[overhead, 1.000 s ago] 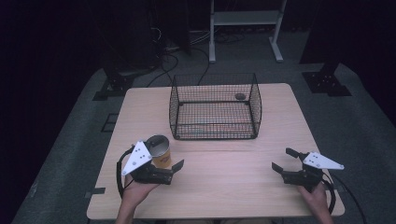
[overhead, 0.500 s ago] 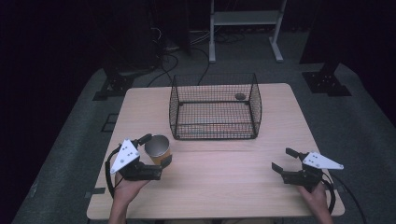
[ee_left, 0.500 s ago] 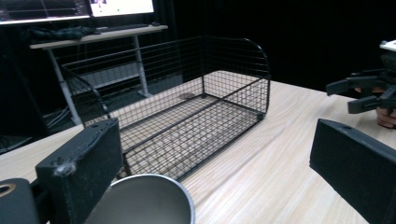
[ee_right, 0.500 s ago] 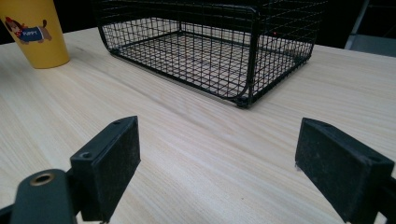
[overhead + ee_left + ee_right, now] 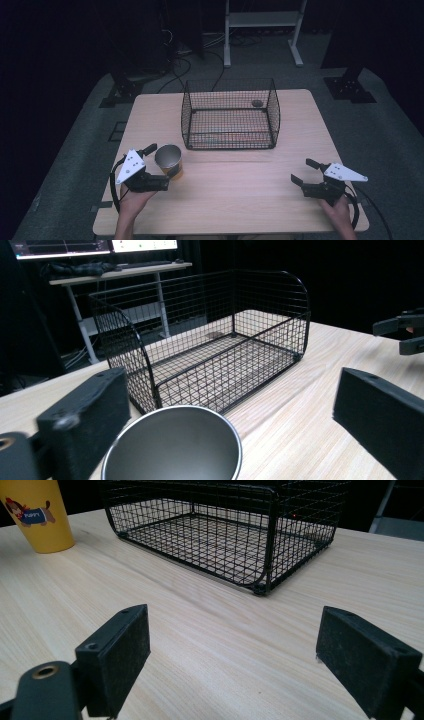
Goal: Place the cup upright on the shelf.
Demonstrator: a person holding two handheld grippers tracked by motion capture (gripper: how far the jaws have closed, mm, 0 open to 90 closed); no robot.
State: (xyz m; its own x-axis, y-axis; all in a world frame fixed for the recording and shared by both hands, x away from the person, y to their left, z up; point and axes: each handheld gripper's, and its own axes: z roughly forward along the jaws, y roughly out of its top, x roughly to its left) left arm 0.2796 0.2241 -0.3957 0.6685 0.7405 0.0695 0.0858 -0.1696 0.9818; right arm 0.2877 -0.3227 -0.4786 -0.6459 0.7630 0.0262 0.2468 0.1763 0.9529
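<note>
A yellow cup (image 5: 168,159) with a metal inside stands upright on the wooden table (image 5: 240,200), left of centre. My left gripper (image 5: 158,165) is open just left of it, and its jaws have just been opening. In the left gripper view the cup's rim (image 5: 175,447) sits low between the jaws of this gripper (image 5: 230,390), with a clear gap on the right. My right gripper (image 5: 304,171) rests open near the table's front right, nothing between its jaws (image 5: 240,655). The right gripper view shows the cup (image 5: 37,515) with a dog picture at far left.
A black wire basket (image 5: 227,135) stands at the back middle of the table, seen also as the basket (image 5: 215,365) and the basket (image 5: 225,530). A small dark thing (image 5: 257,103) lies in its far right corner. A white desk frame (image 5: 260,20) and cables are on the floor beyond.
The left gripper had the cup between its jaws a second ago. It has since opened and drawn back to the left, leaving the cup standing. The right gripper has kept still.
</note>
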